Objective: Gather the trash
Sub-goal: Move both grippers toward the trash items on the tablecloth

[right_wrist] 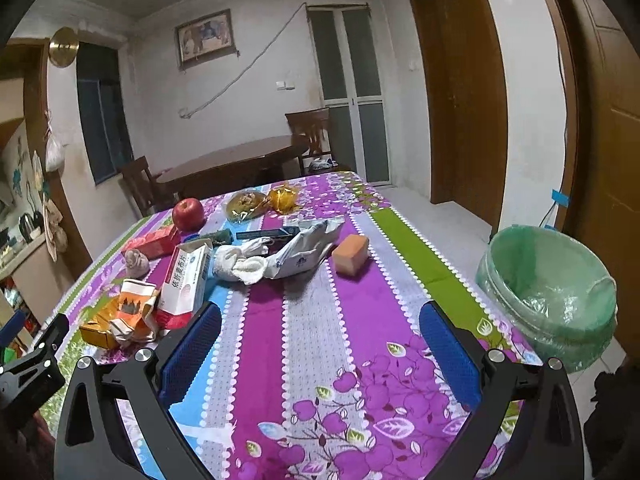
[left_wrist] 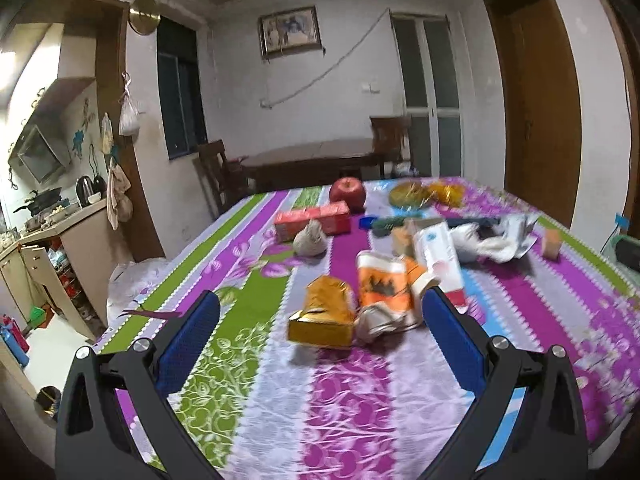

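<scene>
Trash lies on a table with a striped floral cloth (left_wrist: pixel 340 400). A crushed yellow box (left_wrist: pixel 324 316), an orange-and-white carton (left_wrist: pixel 384 284) and crumpled white paper (left_wrist: pixel 380 322) lie just ahead of my open, empty left gripper (left_wrist: pixel 320 304). A white medicine box (left_wrist: pixel 438 260) stands behind them; it also shows in the right wrist view (right_wrist: pixel 186 276). My right gripper (right_wrist: pixel 320 312) is open and empty over bare cloth (right_wrist: pixel 320 360). Crumpled tissue (right_wrist: pixel 244 264), a white wrapper (right_wrist: pixel 308 248) and an orange block (right_wrist: pixel 350 254) lie farther ahead. A green-lined bin (right_wrist: pixel 548 292) stands right of the table.
A red apple (right_wrist: pixel 188 213), a red box (right_wrist: pixel 154 242), a small cloth pouch (right_wrist: pixel 136 263) and wrapped yellow snacks (right_wrist: pixel 262 200) sit at the far end. A brown table with chairs (right_wrist: pixel 232 164) stands behind. Kitchen counter (left_wrist: pixel 60 228) is at left, doors (right_wrist: pixel 460 92) at right.
</scene>
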{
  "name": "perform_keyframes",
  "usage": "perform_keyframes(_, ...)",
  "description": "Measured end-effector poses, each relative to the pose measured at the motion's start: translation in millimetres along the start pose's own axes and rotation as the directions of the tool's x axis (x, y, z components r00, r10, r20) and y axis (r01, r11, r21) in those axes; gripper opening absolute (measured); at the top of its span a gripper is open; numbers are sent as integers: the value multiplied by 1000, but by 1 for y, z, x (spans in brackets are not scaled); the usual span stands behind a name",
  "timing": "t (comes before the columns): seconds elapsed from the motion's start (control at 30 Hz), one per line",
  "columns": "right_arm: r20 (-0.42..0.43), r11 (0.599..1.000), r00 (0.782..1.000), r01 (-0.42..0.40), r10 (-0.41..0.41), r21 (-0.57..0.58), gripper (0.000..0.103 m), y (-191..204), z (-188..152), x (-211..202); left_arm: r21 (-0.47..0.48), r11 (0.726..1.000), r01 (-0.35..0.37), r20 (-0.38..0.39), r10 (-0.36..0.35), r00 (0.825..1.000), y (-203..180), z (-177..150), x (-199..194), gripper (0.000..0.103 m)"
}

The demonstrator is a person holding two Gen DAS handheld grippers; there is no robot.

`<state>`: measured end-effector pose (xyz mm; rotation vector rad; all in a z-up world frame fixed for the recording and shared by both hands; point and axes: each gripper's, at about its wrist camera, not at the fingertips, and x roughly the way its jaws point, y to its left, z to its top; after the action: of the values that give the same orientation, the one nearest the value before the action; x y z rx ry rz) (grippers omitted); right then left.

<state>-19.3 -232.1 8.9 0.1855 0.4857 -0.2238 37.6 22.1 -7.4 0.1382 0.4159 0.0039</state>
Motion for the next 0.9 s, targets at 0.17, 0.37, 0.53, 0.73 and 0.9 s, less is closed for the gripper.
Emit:
perform_keyframes(0.17,-6,997,1000,12,-12,-76,99,11,11,15,0,1000,-27,-38,27,999,18,0,15,98)
perform_keyframes(0.37,-16,990,999,-39,37,-133,99,30,28,35,-16,999,-36,-69,35,997,33,6,30,98)
perform_keyframes(0.53,-24,985,995,-102,100,-137,99,49,37,46,-29,998,-48,-119,45,992,37,11,46,98)
perform_keyframes(0.73,-45,974,990,-143,137,-175,99,72,37,54,-45,997,-56,-151,49,987,35,11,55,98)
perform_keyframes(0.9,-61,971,987,-157,148,-182,99,77,34,58,-35,997,-65,-166,58,984,31,10,60,98)
